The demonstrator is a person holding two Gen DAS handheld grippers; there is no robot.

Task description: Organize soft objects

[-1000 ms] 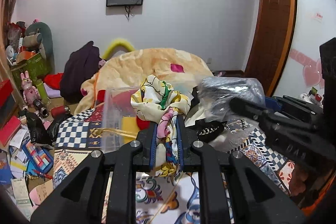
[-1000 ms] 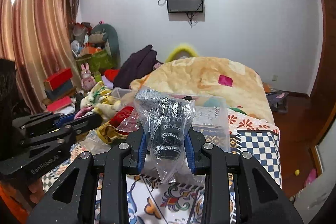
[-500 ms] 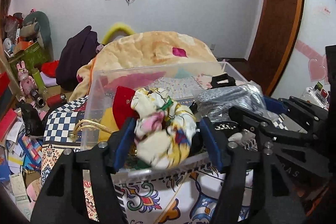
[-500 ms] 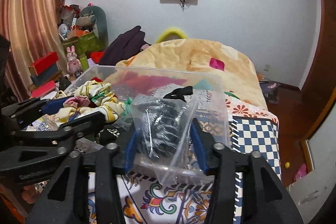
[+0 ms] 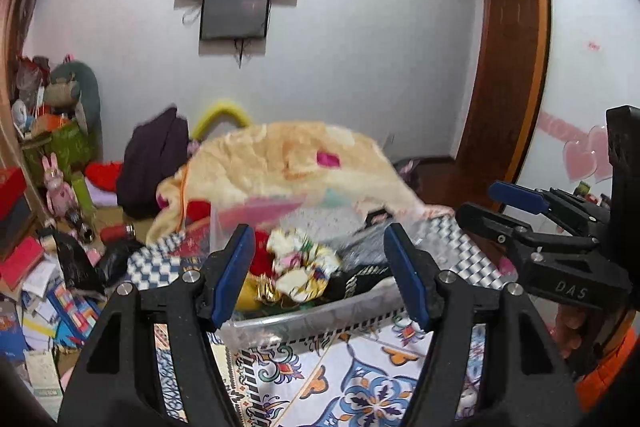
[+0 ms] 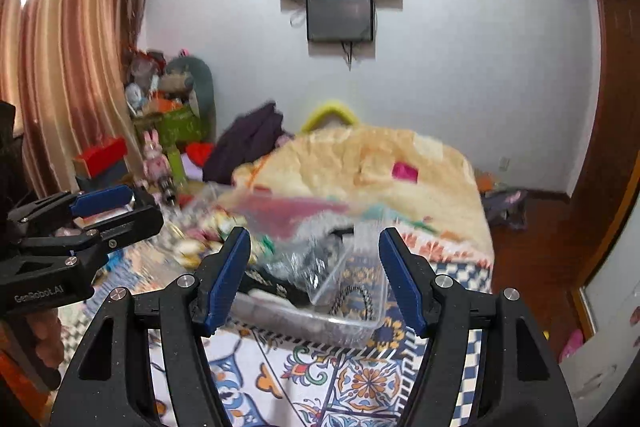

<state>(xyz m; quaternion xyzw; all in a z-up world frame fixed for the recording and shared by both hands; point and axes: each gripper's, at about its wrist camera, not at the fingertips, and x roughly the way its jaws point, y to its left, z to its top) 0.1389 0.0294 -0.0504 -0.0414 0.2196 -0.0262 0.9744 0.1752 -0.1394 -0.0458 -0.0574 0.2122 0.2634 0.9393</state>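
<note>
Both grippers are hanging wide apart with nothing between the fingers right now. The left gripper (image 5: 320,271) is sitting low center in its own view, framing the clear plastic bin (image 5: 320,315), and the floral cloth (image 5: 304,267) is lying inside the bin next to something red. The right gripper (image 6: 314,273) is hovering over the same bin (image 6: 360,323), where the clear bag with grey knit (image 6: 308,267) is resting, blurry. The bin is sitting on the patterned bedspread (image 6: 360,387).
</note>
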